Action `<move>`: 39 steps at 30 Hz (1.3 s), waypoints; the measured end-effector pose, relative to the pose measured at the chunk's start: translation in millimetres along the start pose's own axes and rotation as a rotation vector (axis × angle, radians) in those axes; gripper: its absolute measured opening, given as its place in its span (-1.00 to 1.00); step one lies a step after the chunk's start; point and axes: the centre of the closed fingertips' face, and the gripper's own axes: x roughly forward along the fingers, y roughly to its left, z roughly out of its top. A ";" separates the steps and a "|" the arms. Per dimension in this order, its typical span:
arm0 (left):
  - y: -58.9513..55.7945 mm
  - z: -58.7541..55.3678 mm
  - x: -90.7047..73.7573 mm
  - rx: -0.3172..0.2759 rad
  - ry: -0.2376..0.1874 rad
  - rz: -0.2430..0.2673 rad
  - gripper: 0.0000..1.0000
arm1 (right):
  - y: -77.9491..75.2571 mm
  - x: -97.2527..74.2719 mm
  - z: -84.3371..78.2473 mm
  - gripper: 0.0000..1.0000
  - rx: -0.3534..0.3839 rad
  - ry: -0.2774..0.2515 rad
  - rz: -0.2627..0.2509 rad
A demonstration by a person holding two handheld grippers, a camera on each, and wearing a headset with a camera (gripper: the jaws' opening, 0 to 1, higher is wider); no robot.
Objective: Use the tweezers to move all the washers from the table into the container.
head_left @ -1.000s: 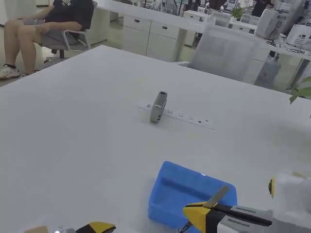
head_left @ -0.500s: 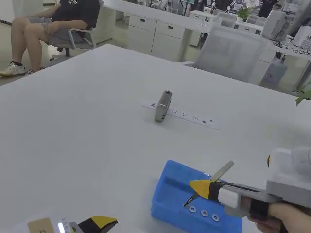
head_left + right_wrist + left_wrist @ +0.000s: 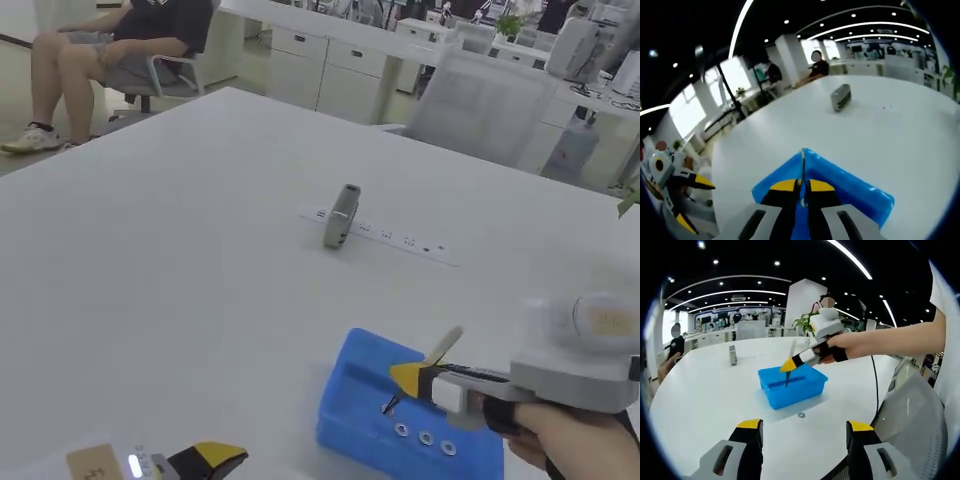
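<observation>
Three washers (image 3: 425, 437) lie in the blue box (image 3: 340, 410), and one more washer (image 3: 801, 415) lies on the table (image 3: 705, 395) near it. The right claw (image 3: 405, 379) pinches the tweezers (image 3: 443, 348) tight over the box. The left claw (image 3: 805, 426) is wide open, holding nothing.

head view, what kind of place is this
Likely an open-plan office: rows of white desks, a grey office chair, and a power strip on the white worktable.

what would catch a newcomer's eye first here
The bright blue container on the near side of the white table, with three washers lying in it. Just above it the right gripper is clamped on tweezers, tips pointing down into the container. One washer lies on the table beside the container.
</observation>
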 end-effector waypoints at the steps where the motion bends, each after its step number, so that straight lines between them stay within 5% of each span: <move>1: 0.2 0.1 0.0 -0.001 0.000 0.001 0.35 | -1.1 2.2 -1.2 -0.92 -0.006 0.005 0.001; 21: -1.6 -2.3 1.1 0.004 0.015 -0.009 0.34 | -3.8 9.0 -7.3 -0.91 -0.060 0.035 0.001; 39: -3.5 -1.7 1.5 0.000 0.010 -0.018 0.34 | 41.3 -40.7 16.3 -0.92 -0.051 -0.084 0.090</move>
